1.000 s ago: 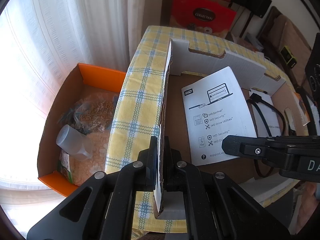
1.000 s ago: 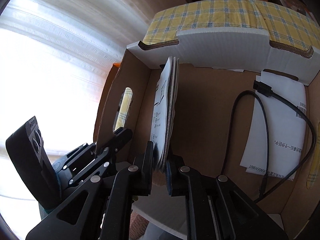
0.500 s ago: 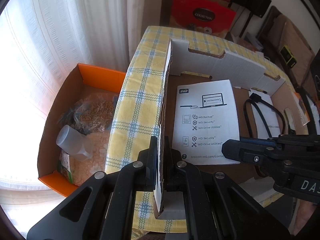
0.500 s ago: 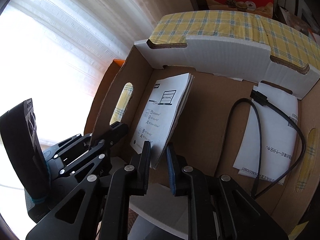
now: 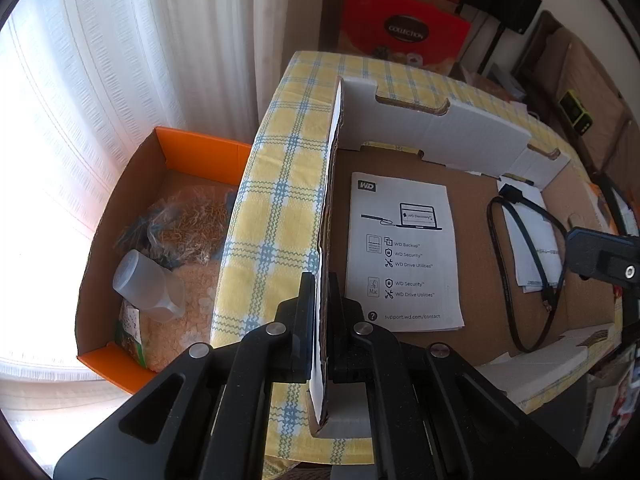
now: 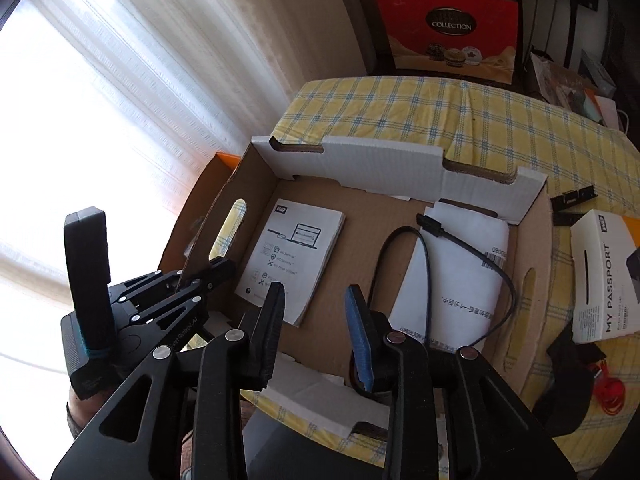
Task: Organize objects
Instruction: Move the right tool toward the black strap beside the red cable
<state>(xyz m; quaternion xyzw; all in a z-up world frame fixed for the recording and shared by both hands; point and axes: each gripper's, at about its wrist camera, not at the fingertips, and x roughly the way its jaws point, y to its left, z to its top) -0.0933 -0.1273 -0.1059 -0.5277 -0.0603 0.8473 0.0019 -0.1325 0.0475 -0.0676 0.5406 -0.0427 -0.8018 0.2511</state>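
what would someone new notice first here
Likely the white booklet lying flat on the floor of the open cardboard box, with a black cable beside it. The left gripper clamps the box's side wall, while the right gripper hangs open and empty above the booklet.

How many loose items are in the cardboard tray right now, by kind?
Booklets: 1, the WD booklet
Cables: 1, the black cable
Paper sheets: 1, the white sheet under the cable
Total: 3, all lying flat in the cardboard tray
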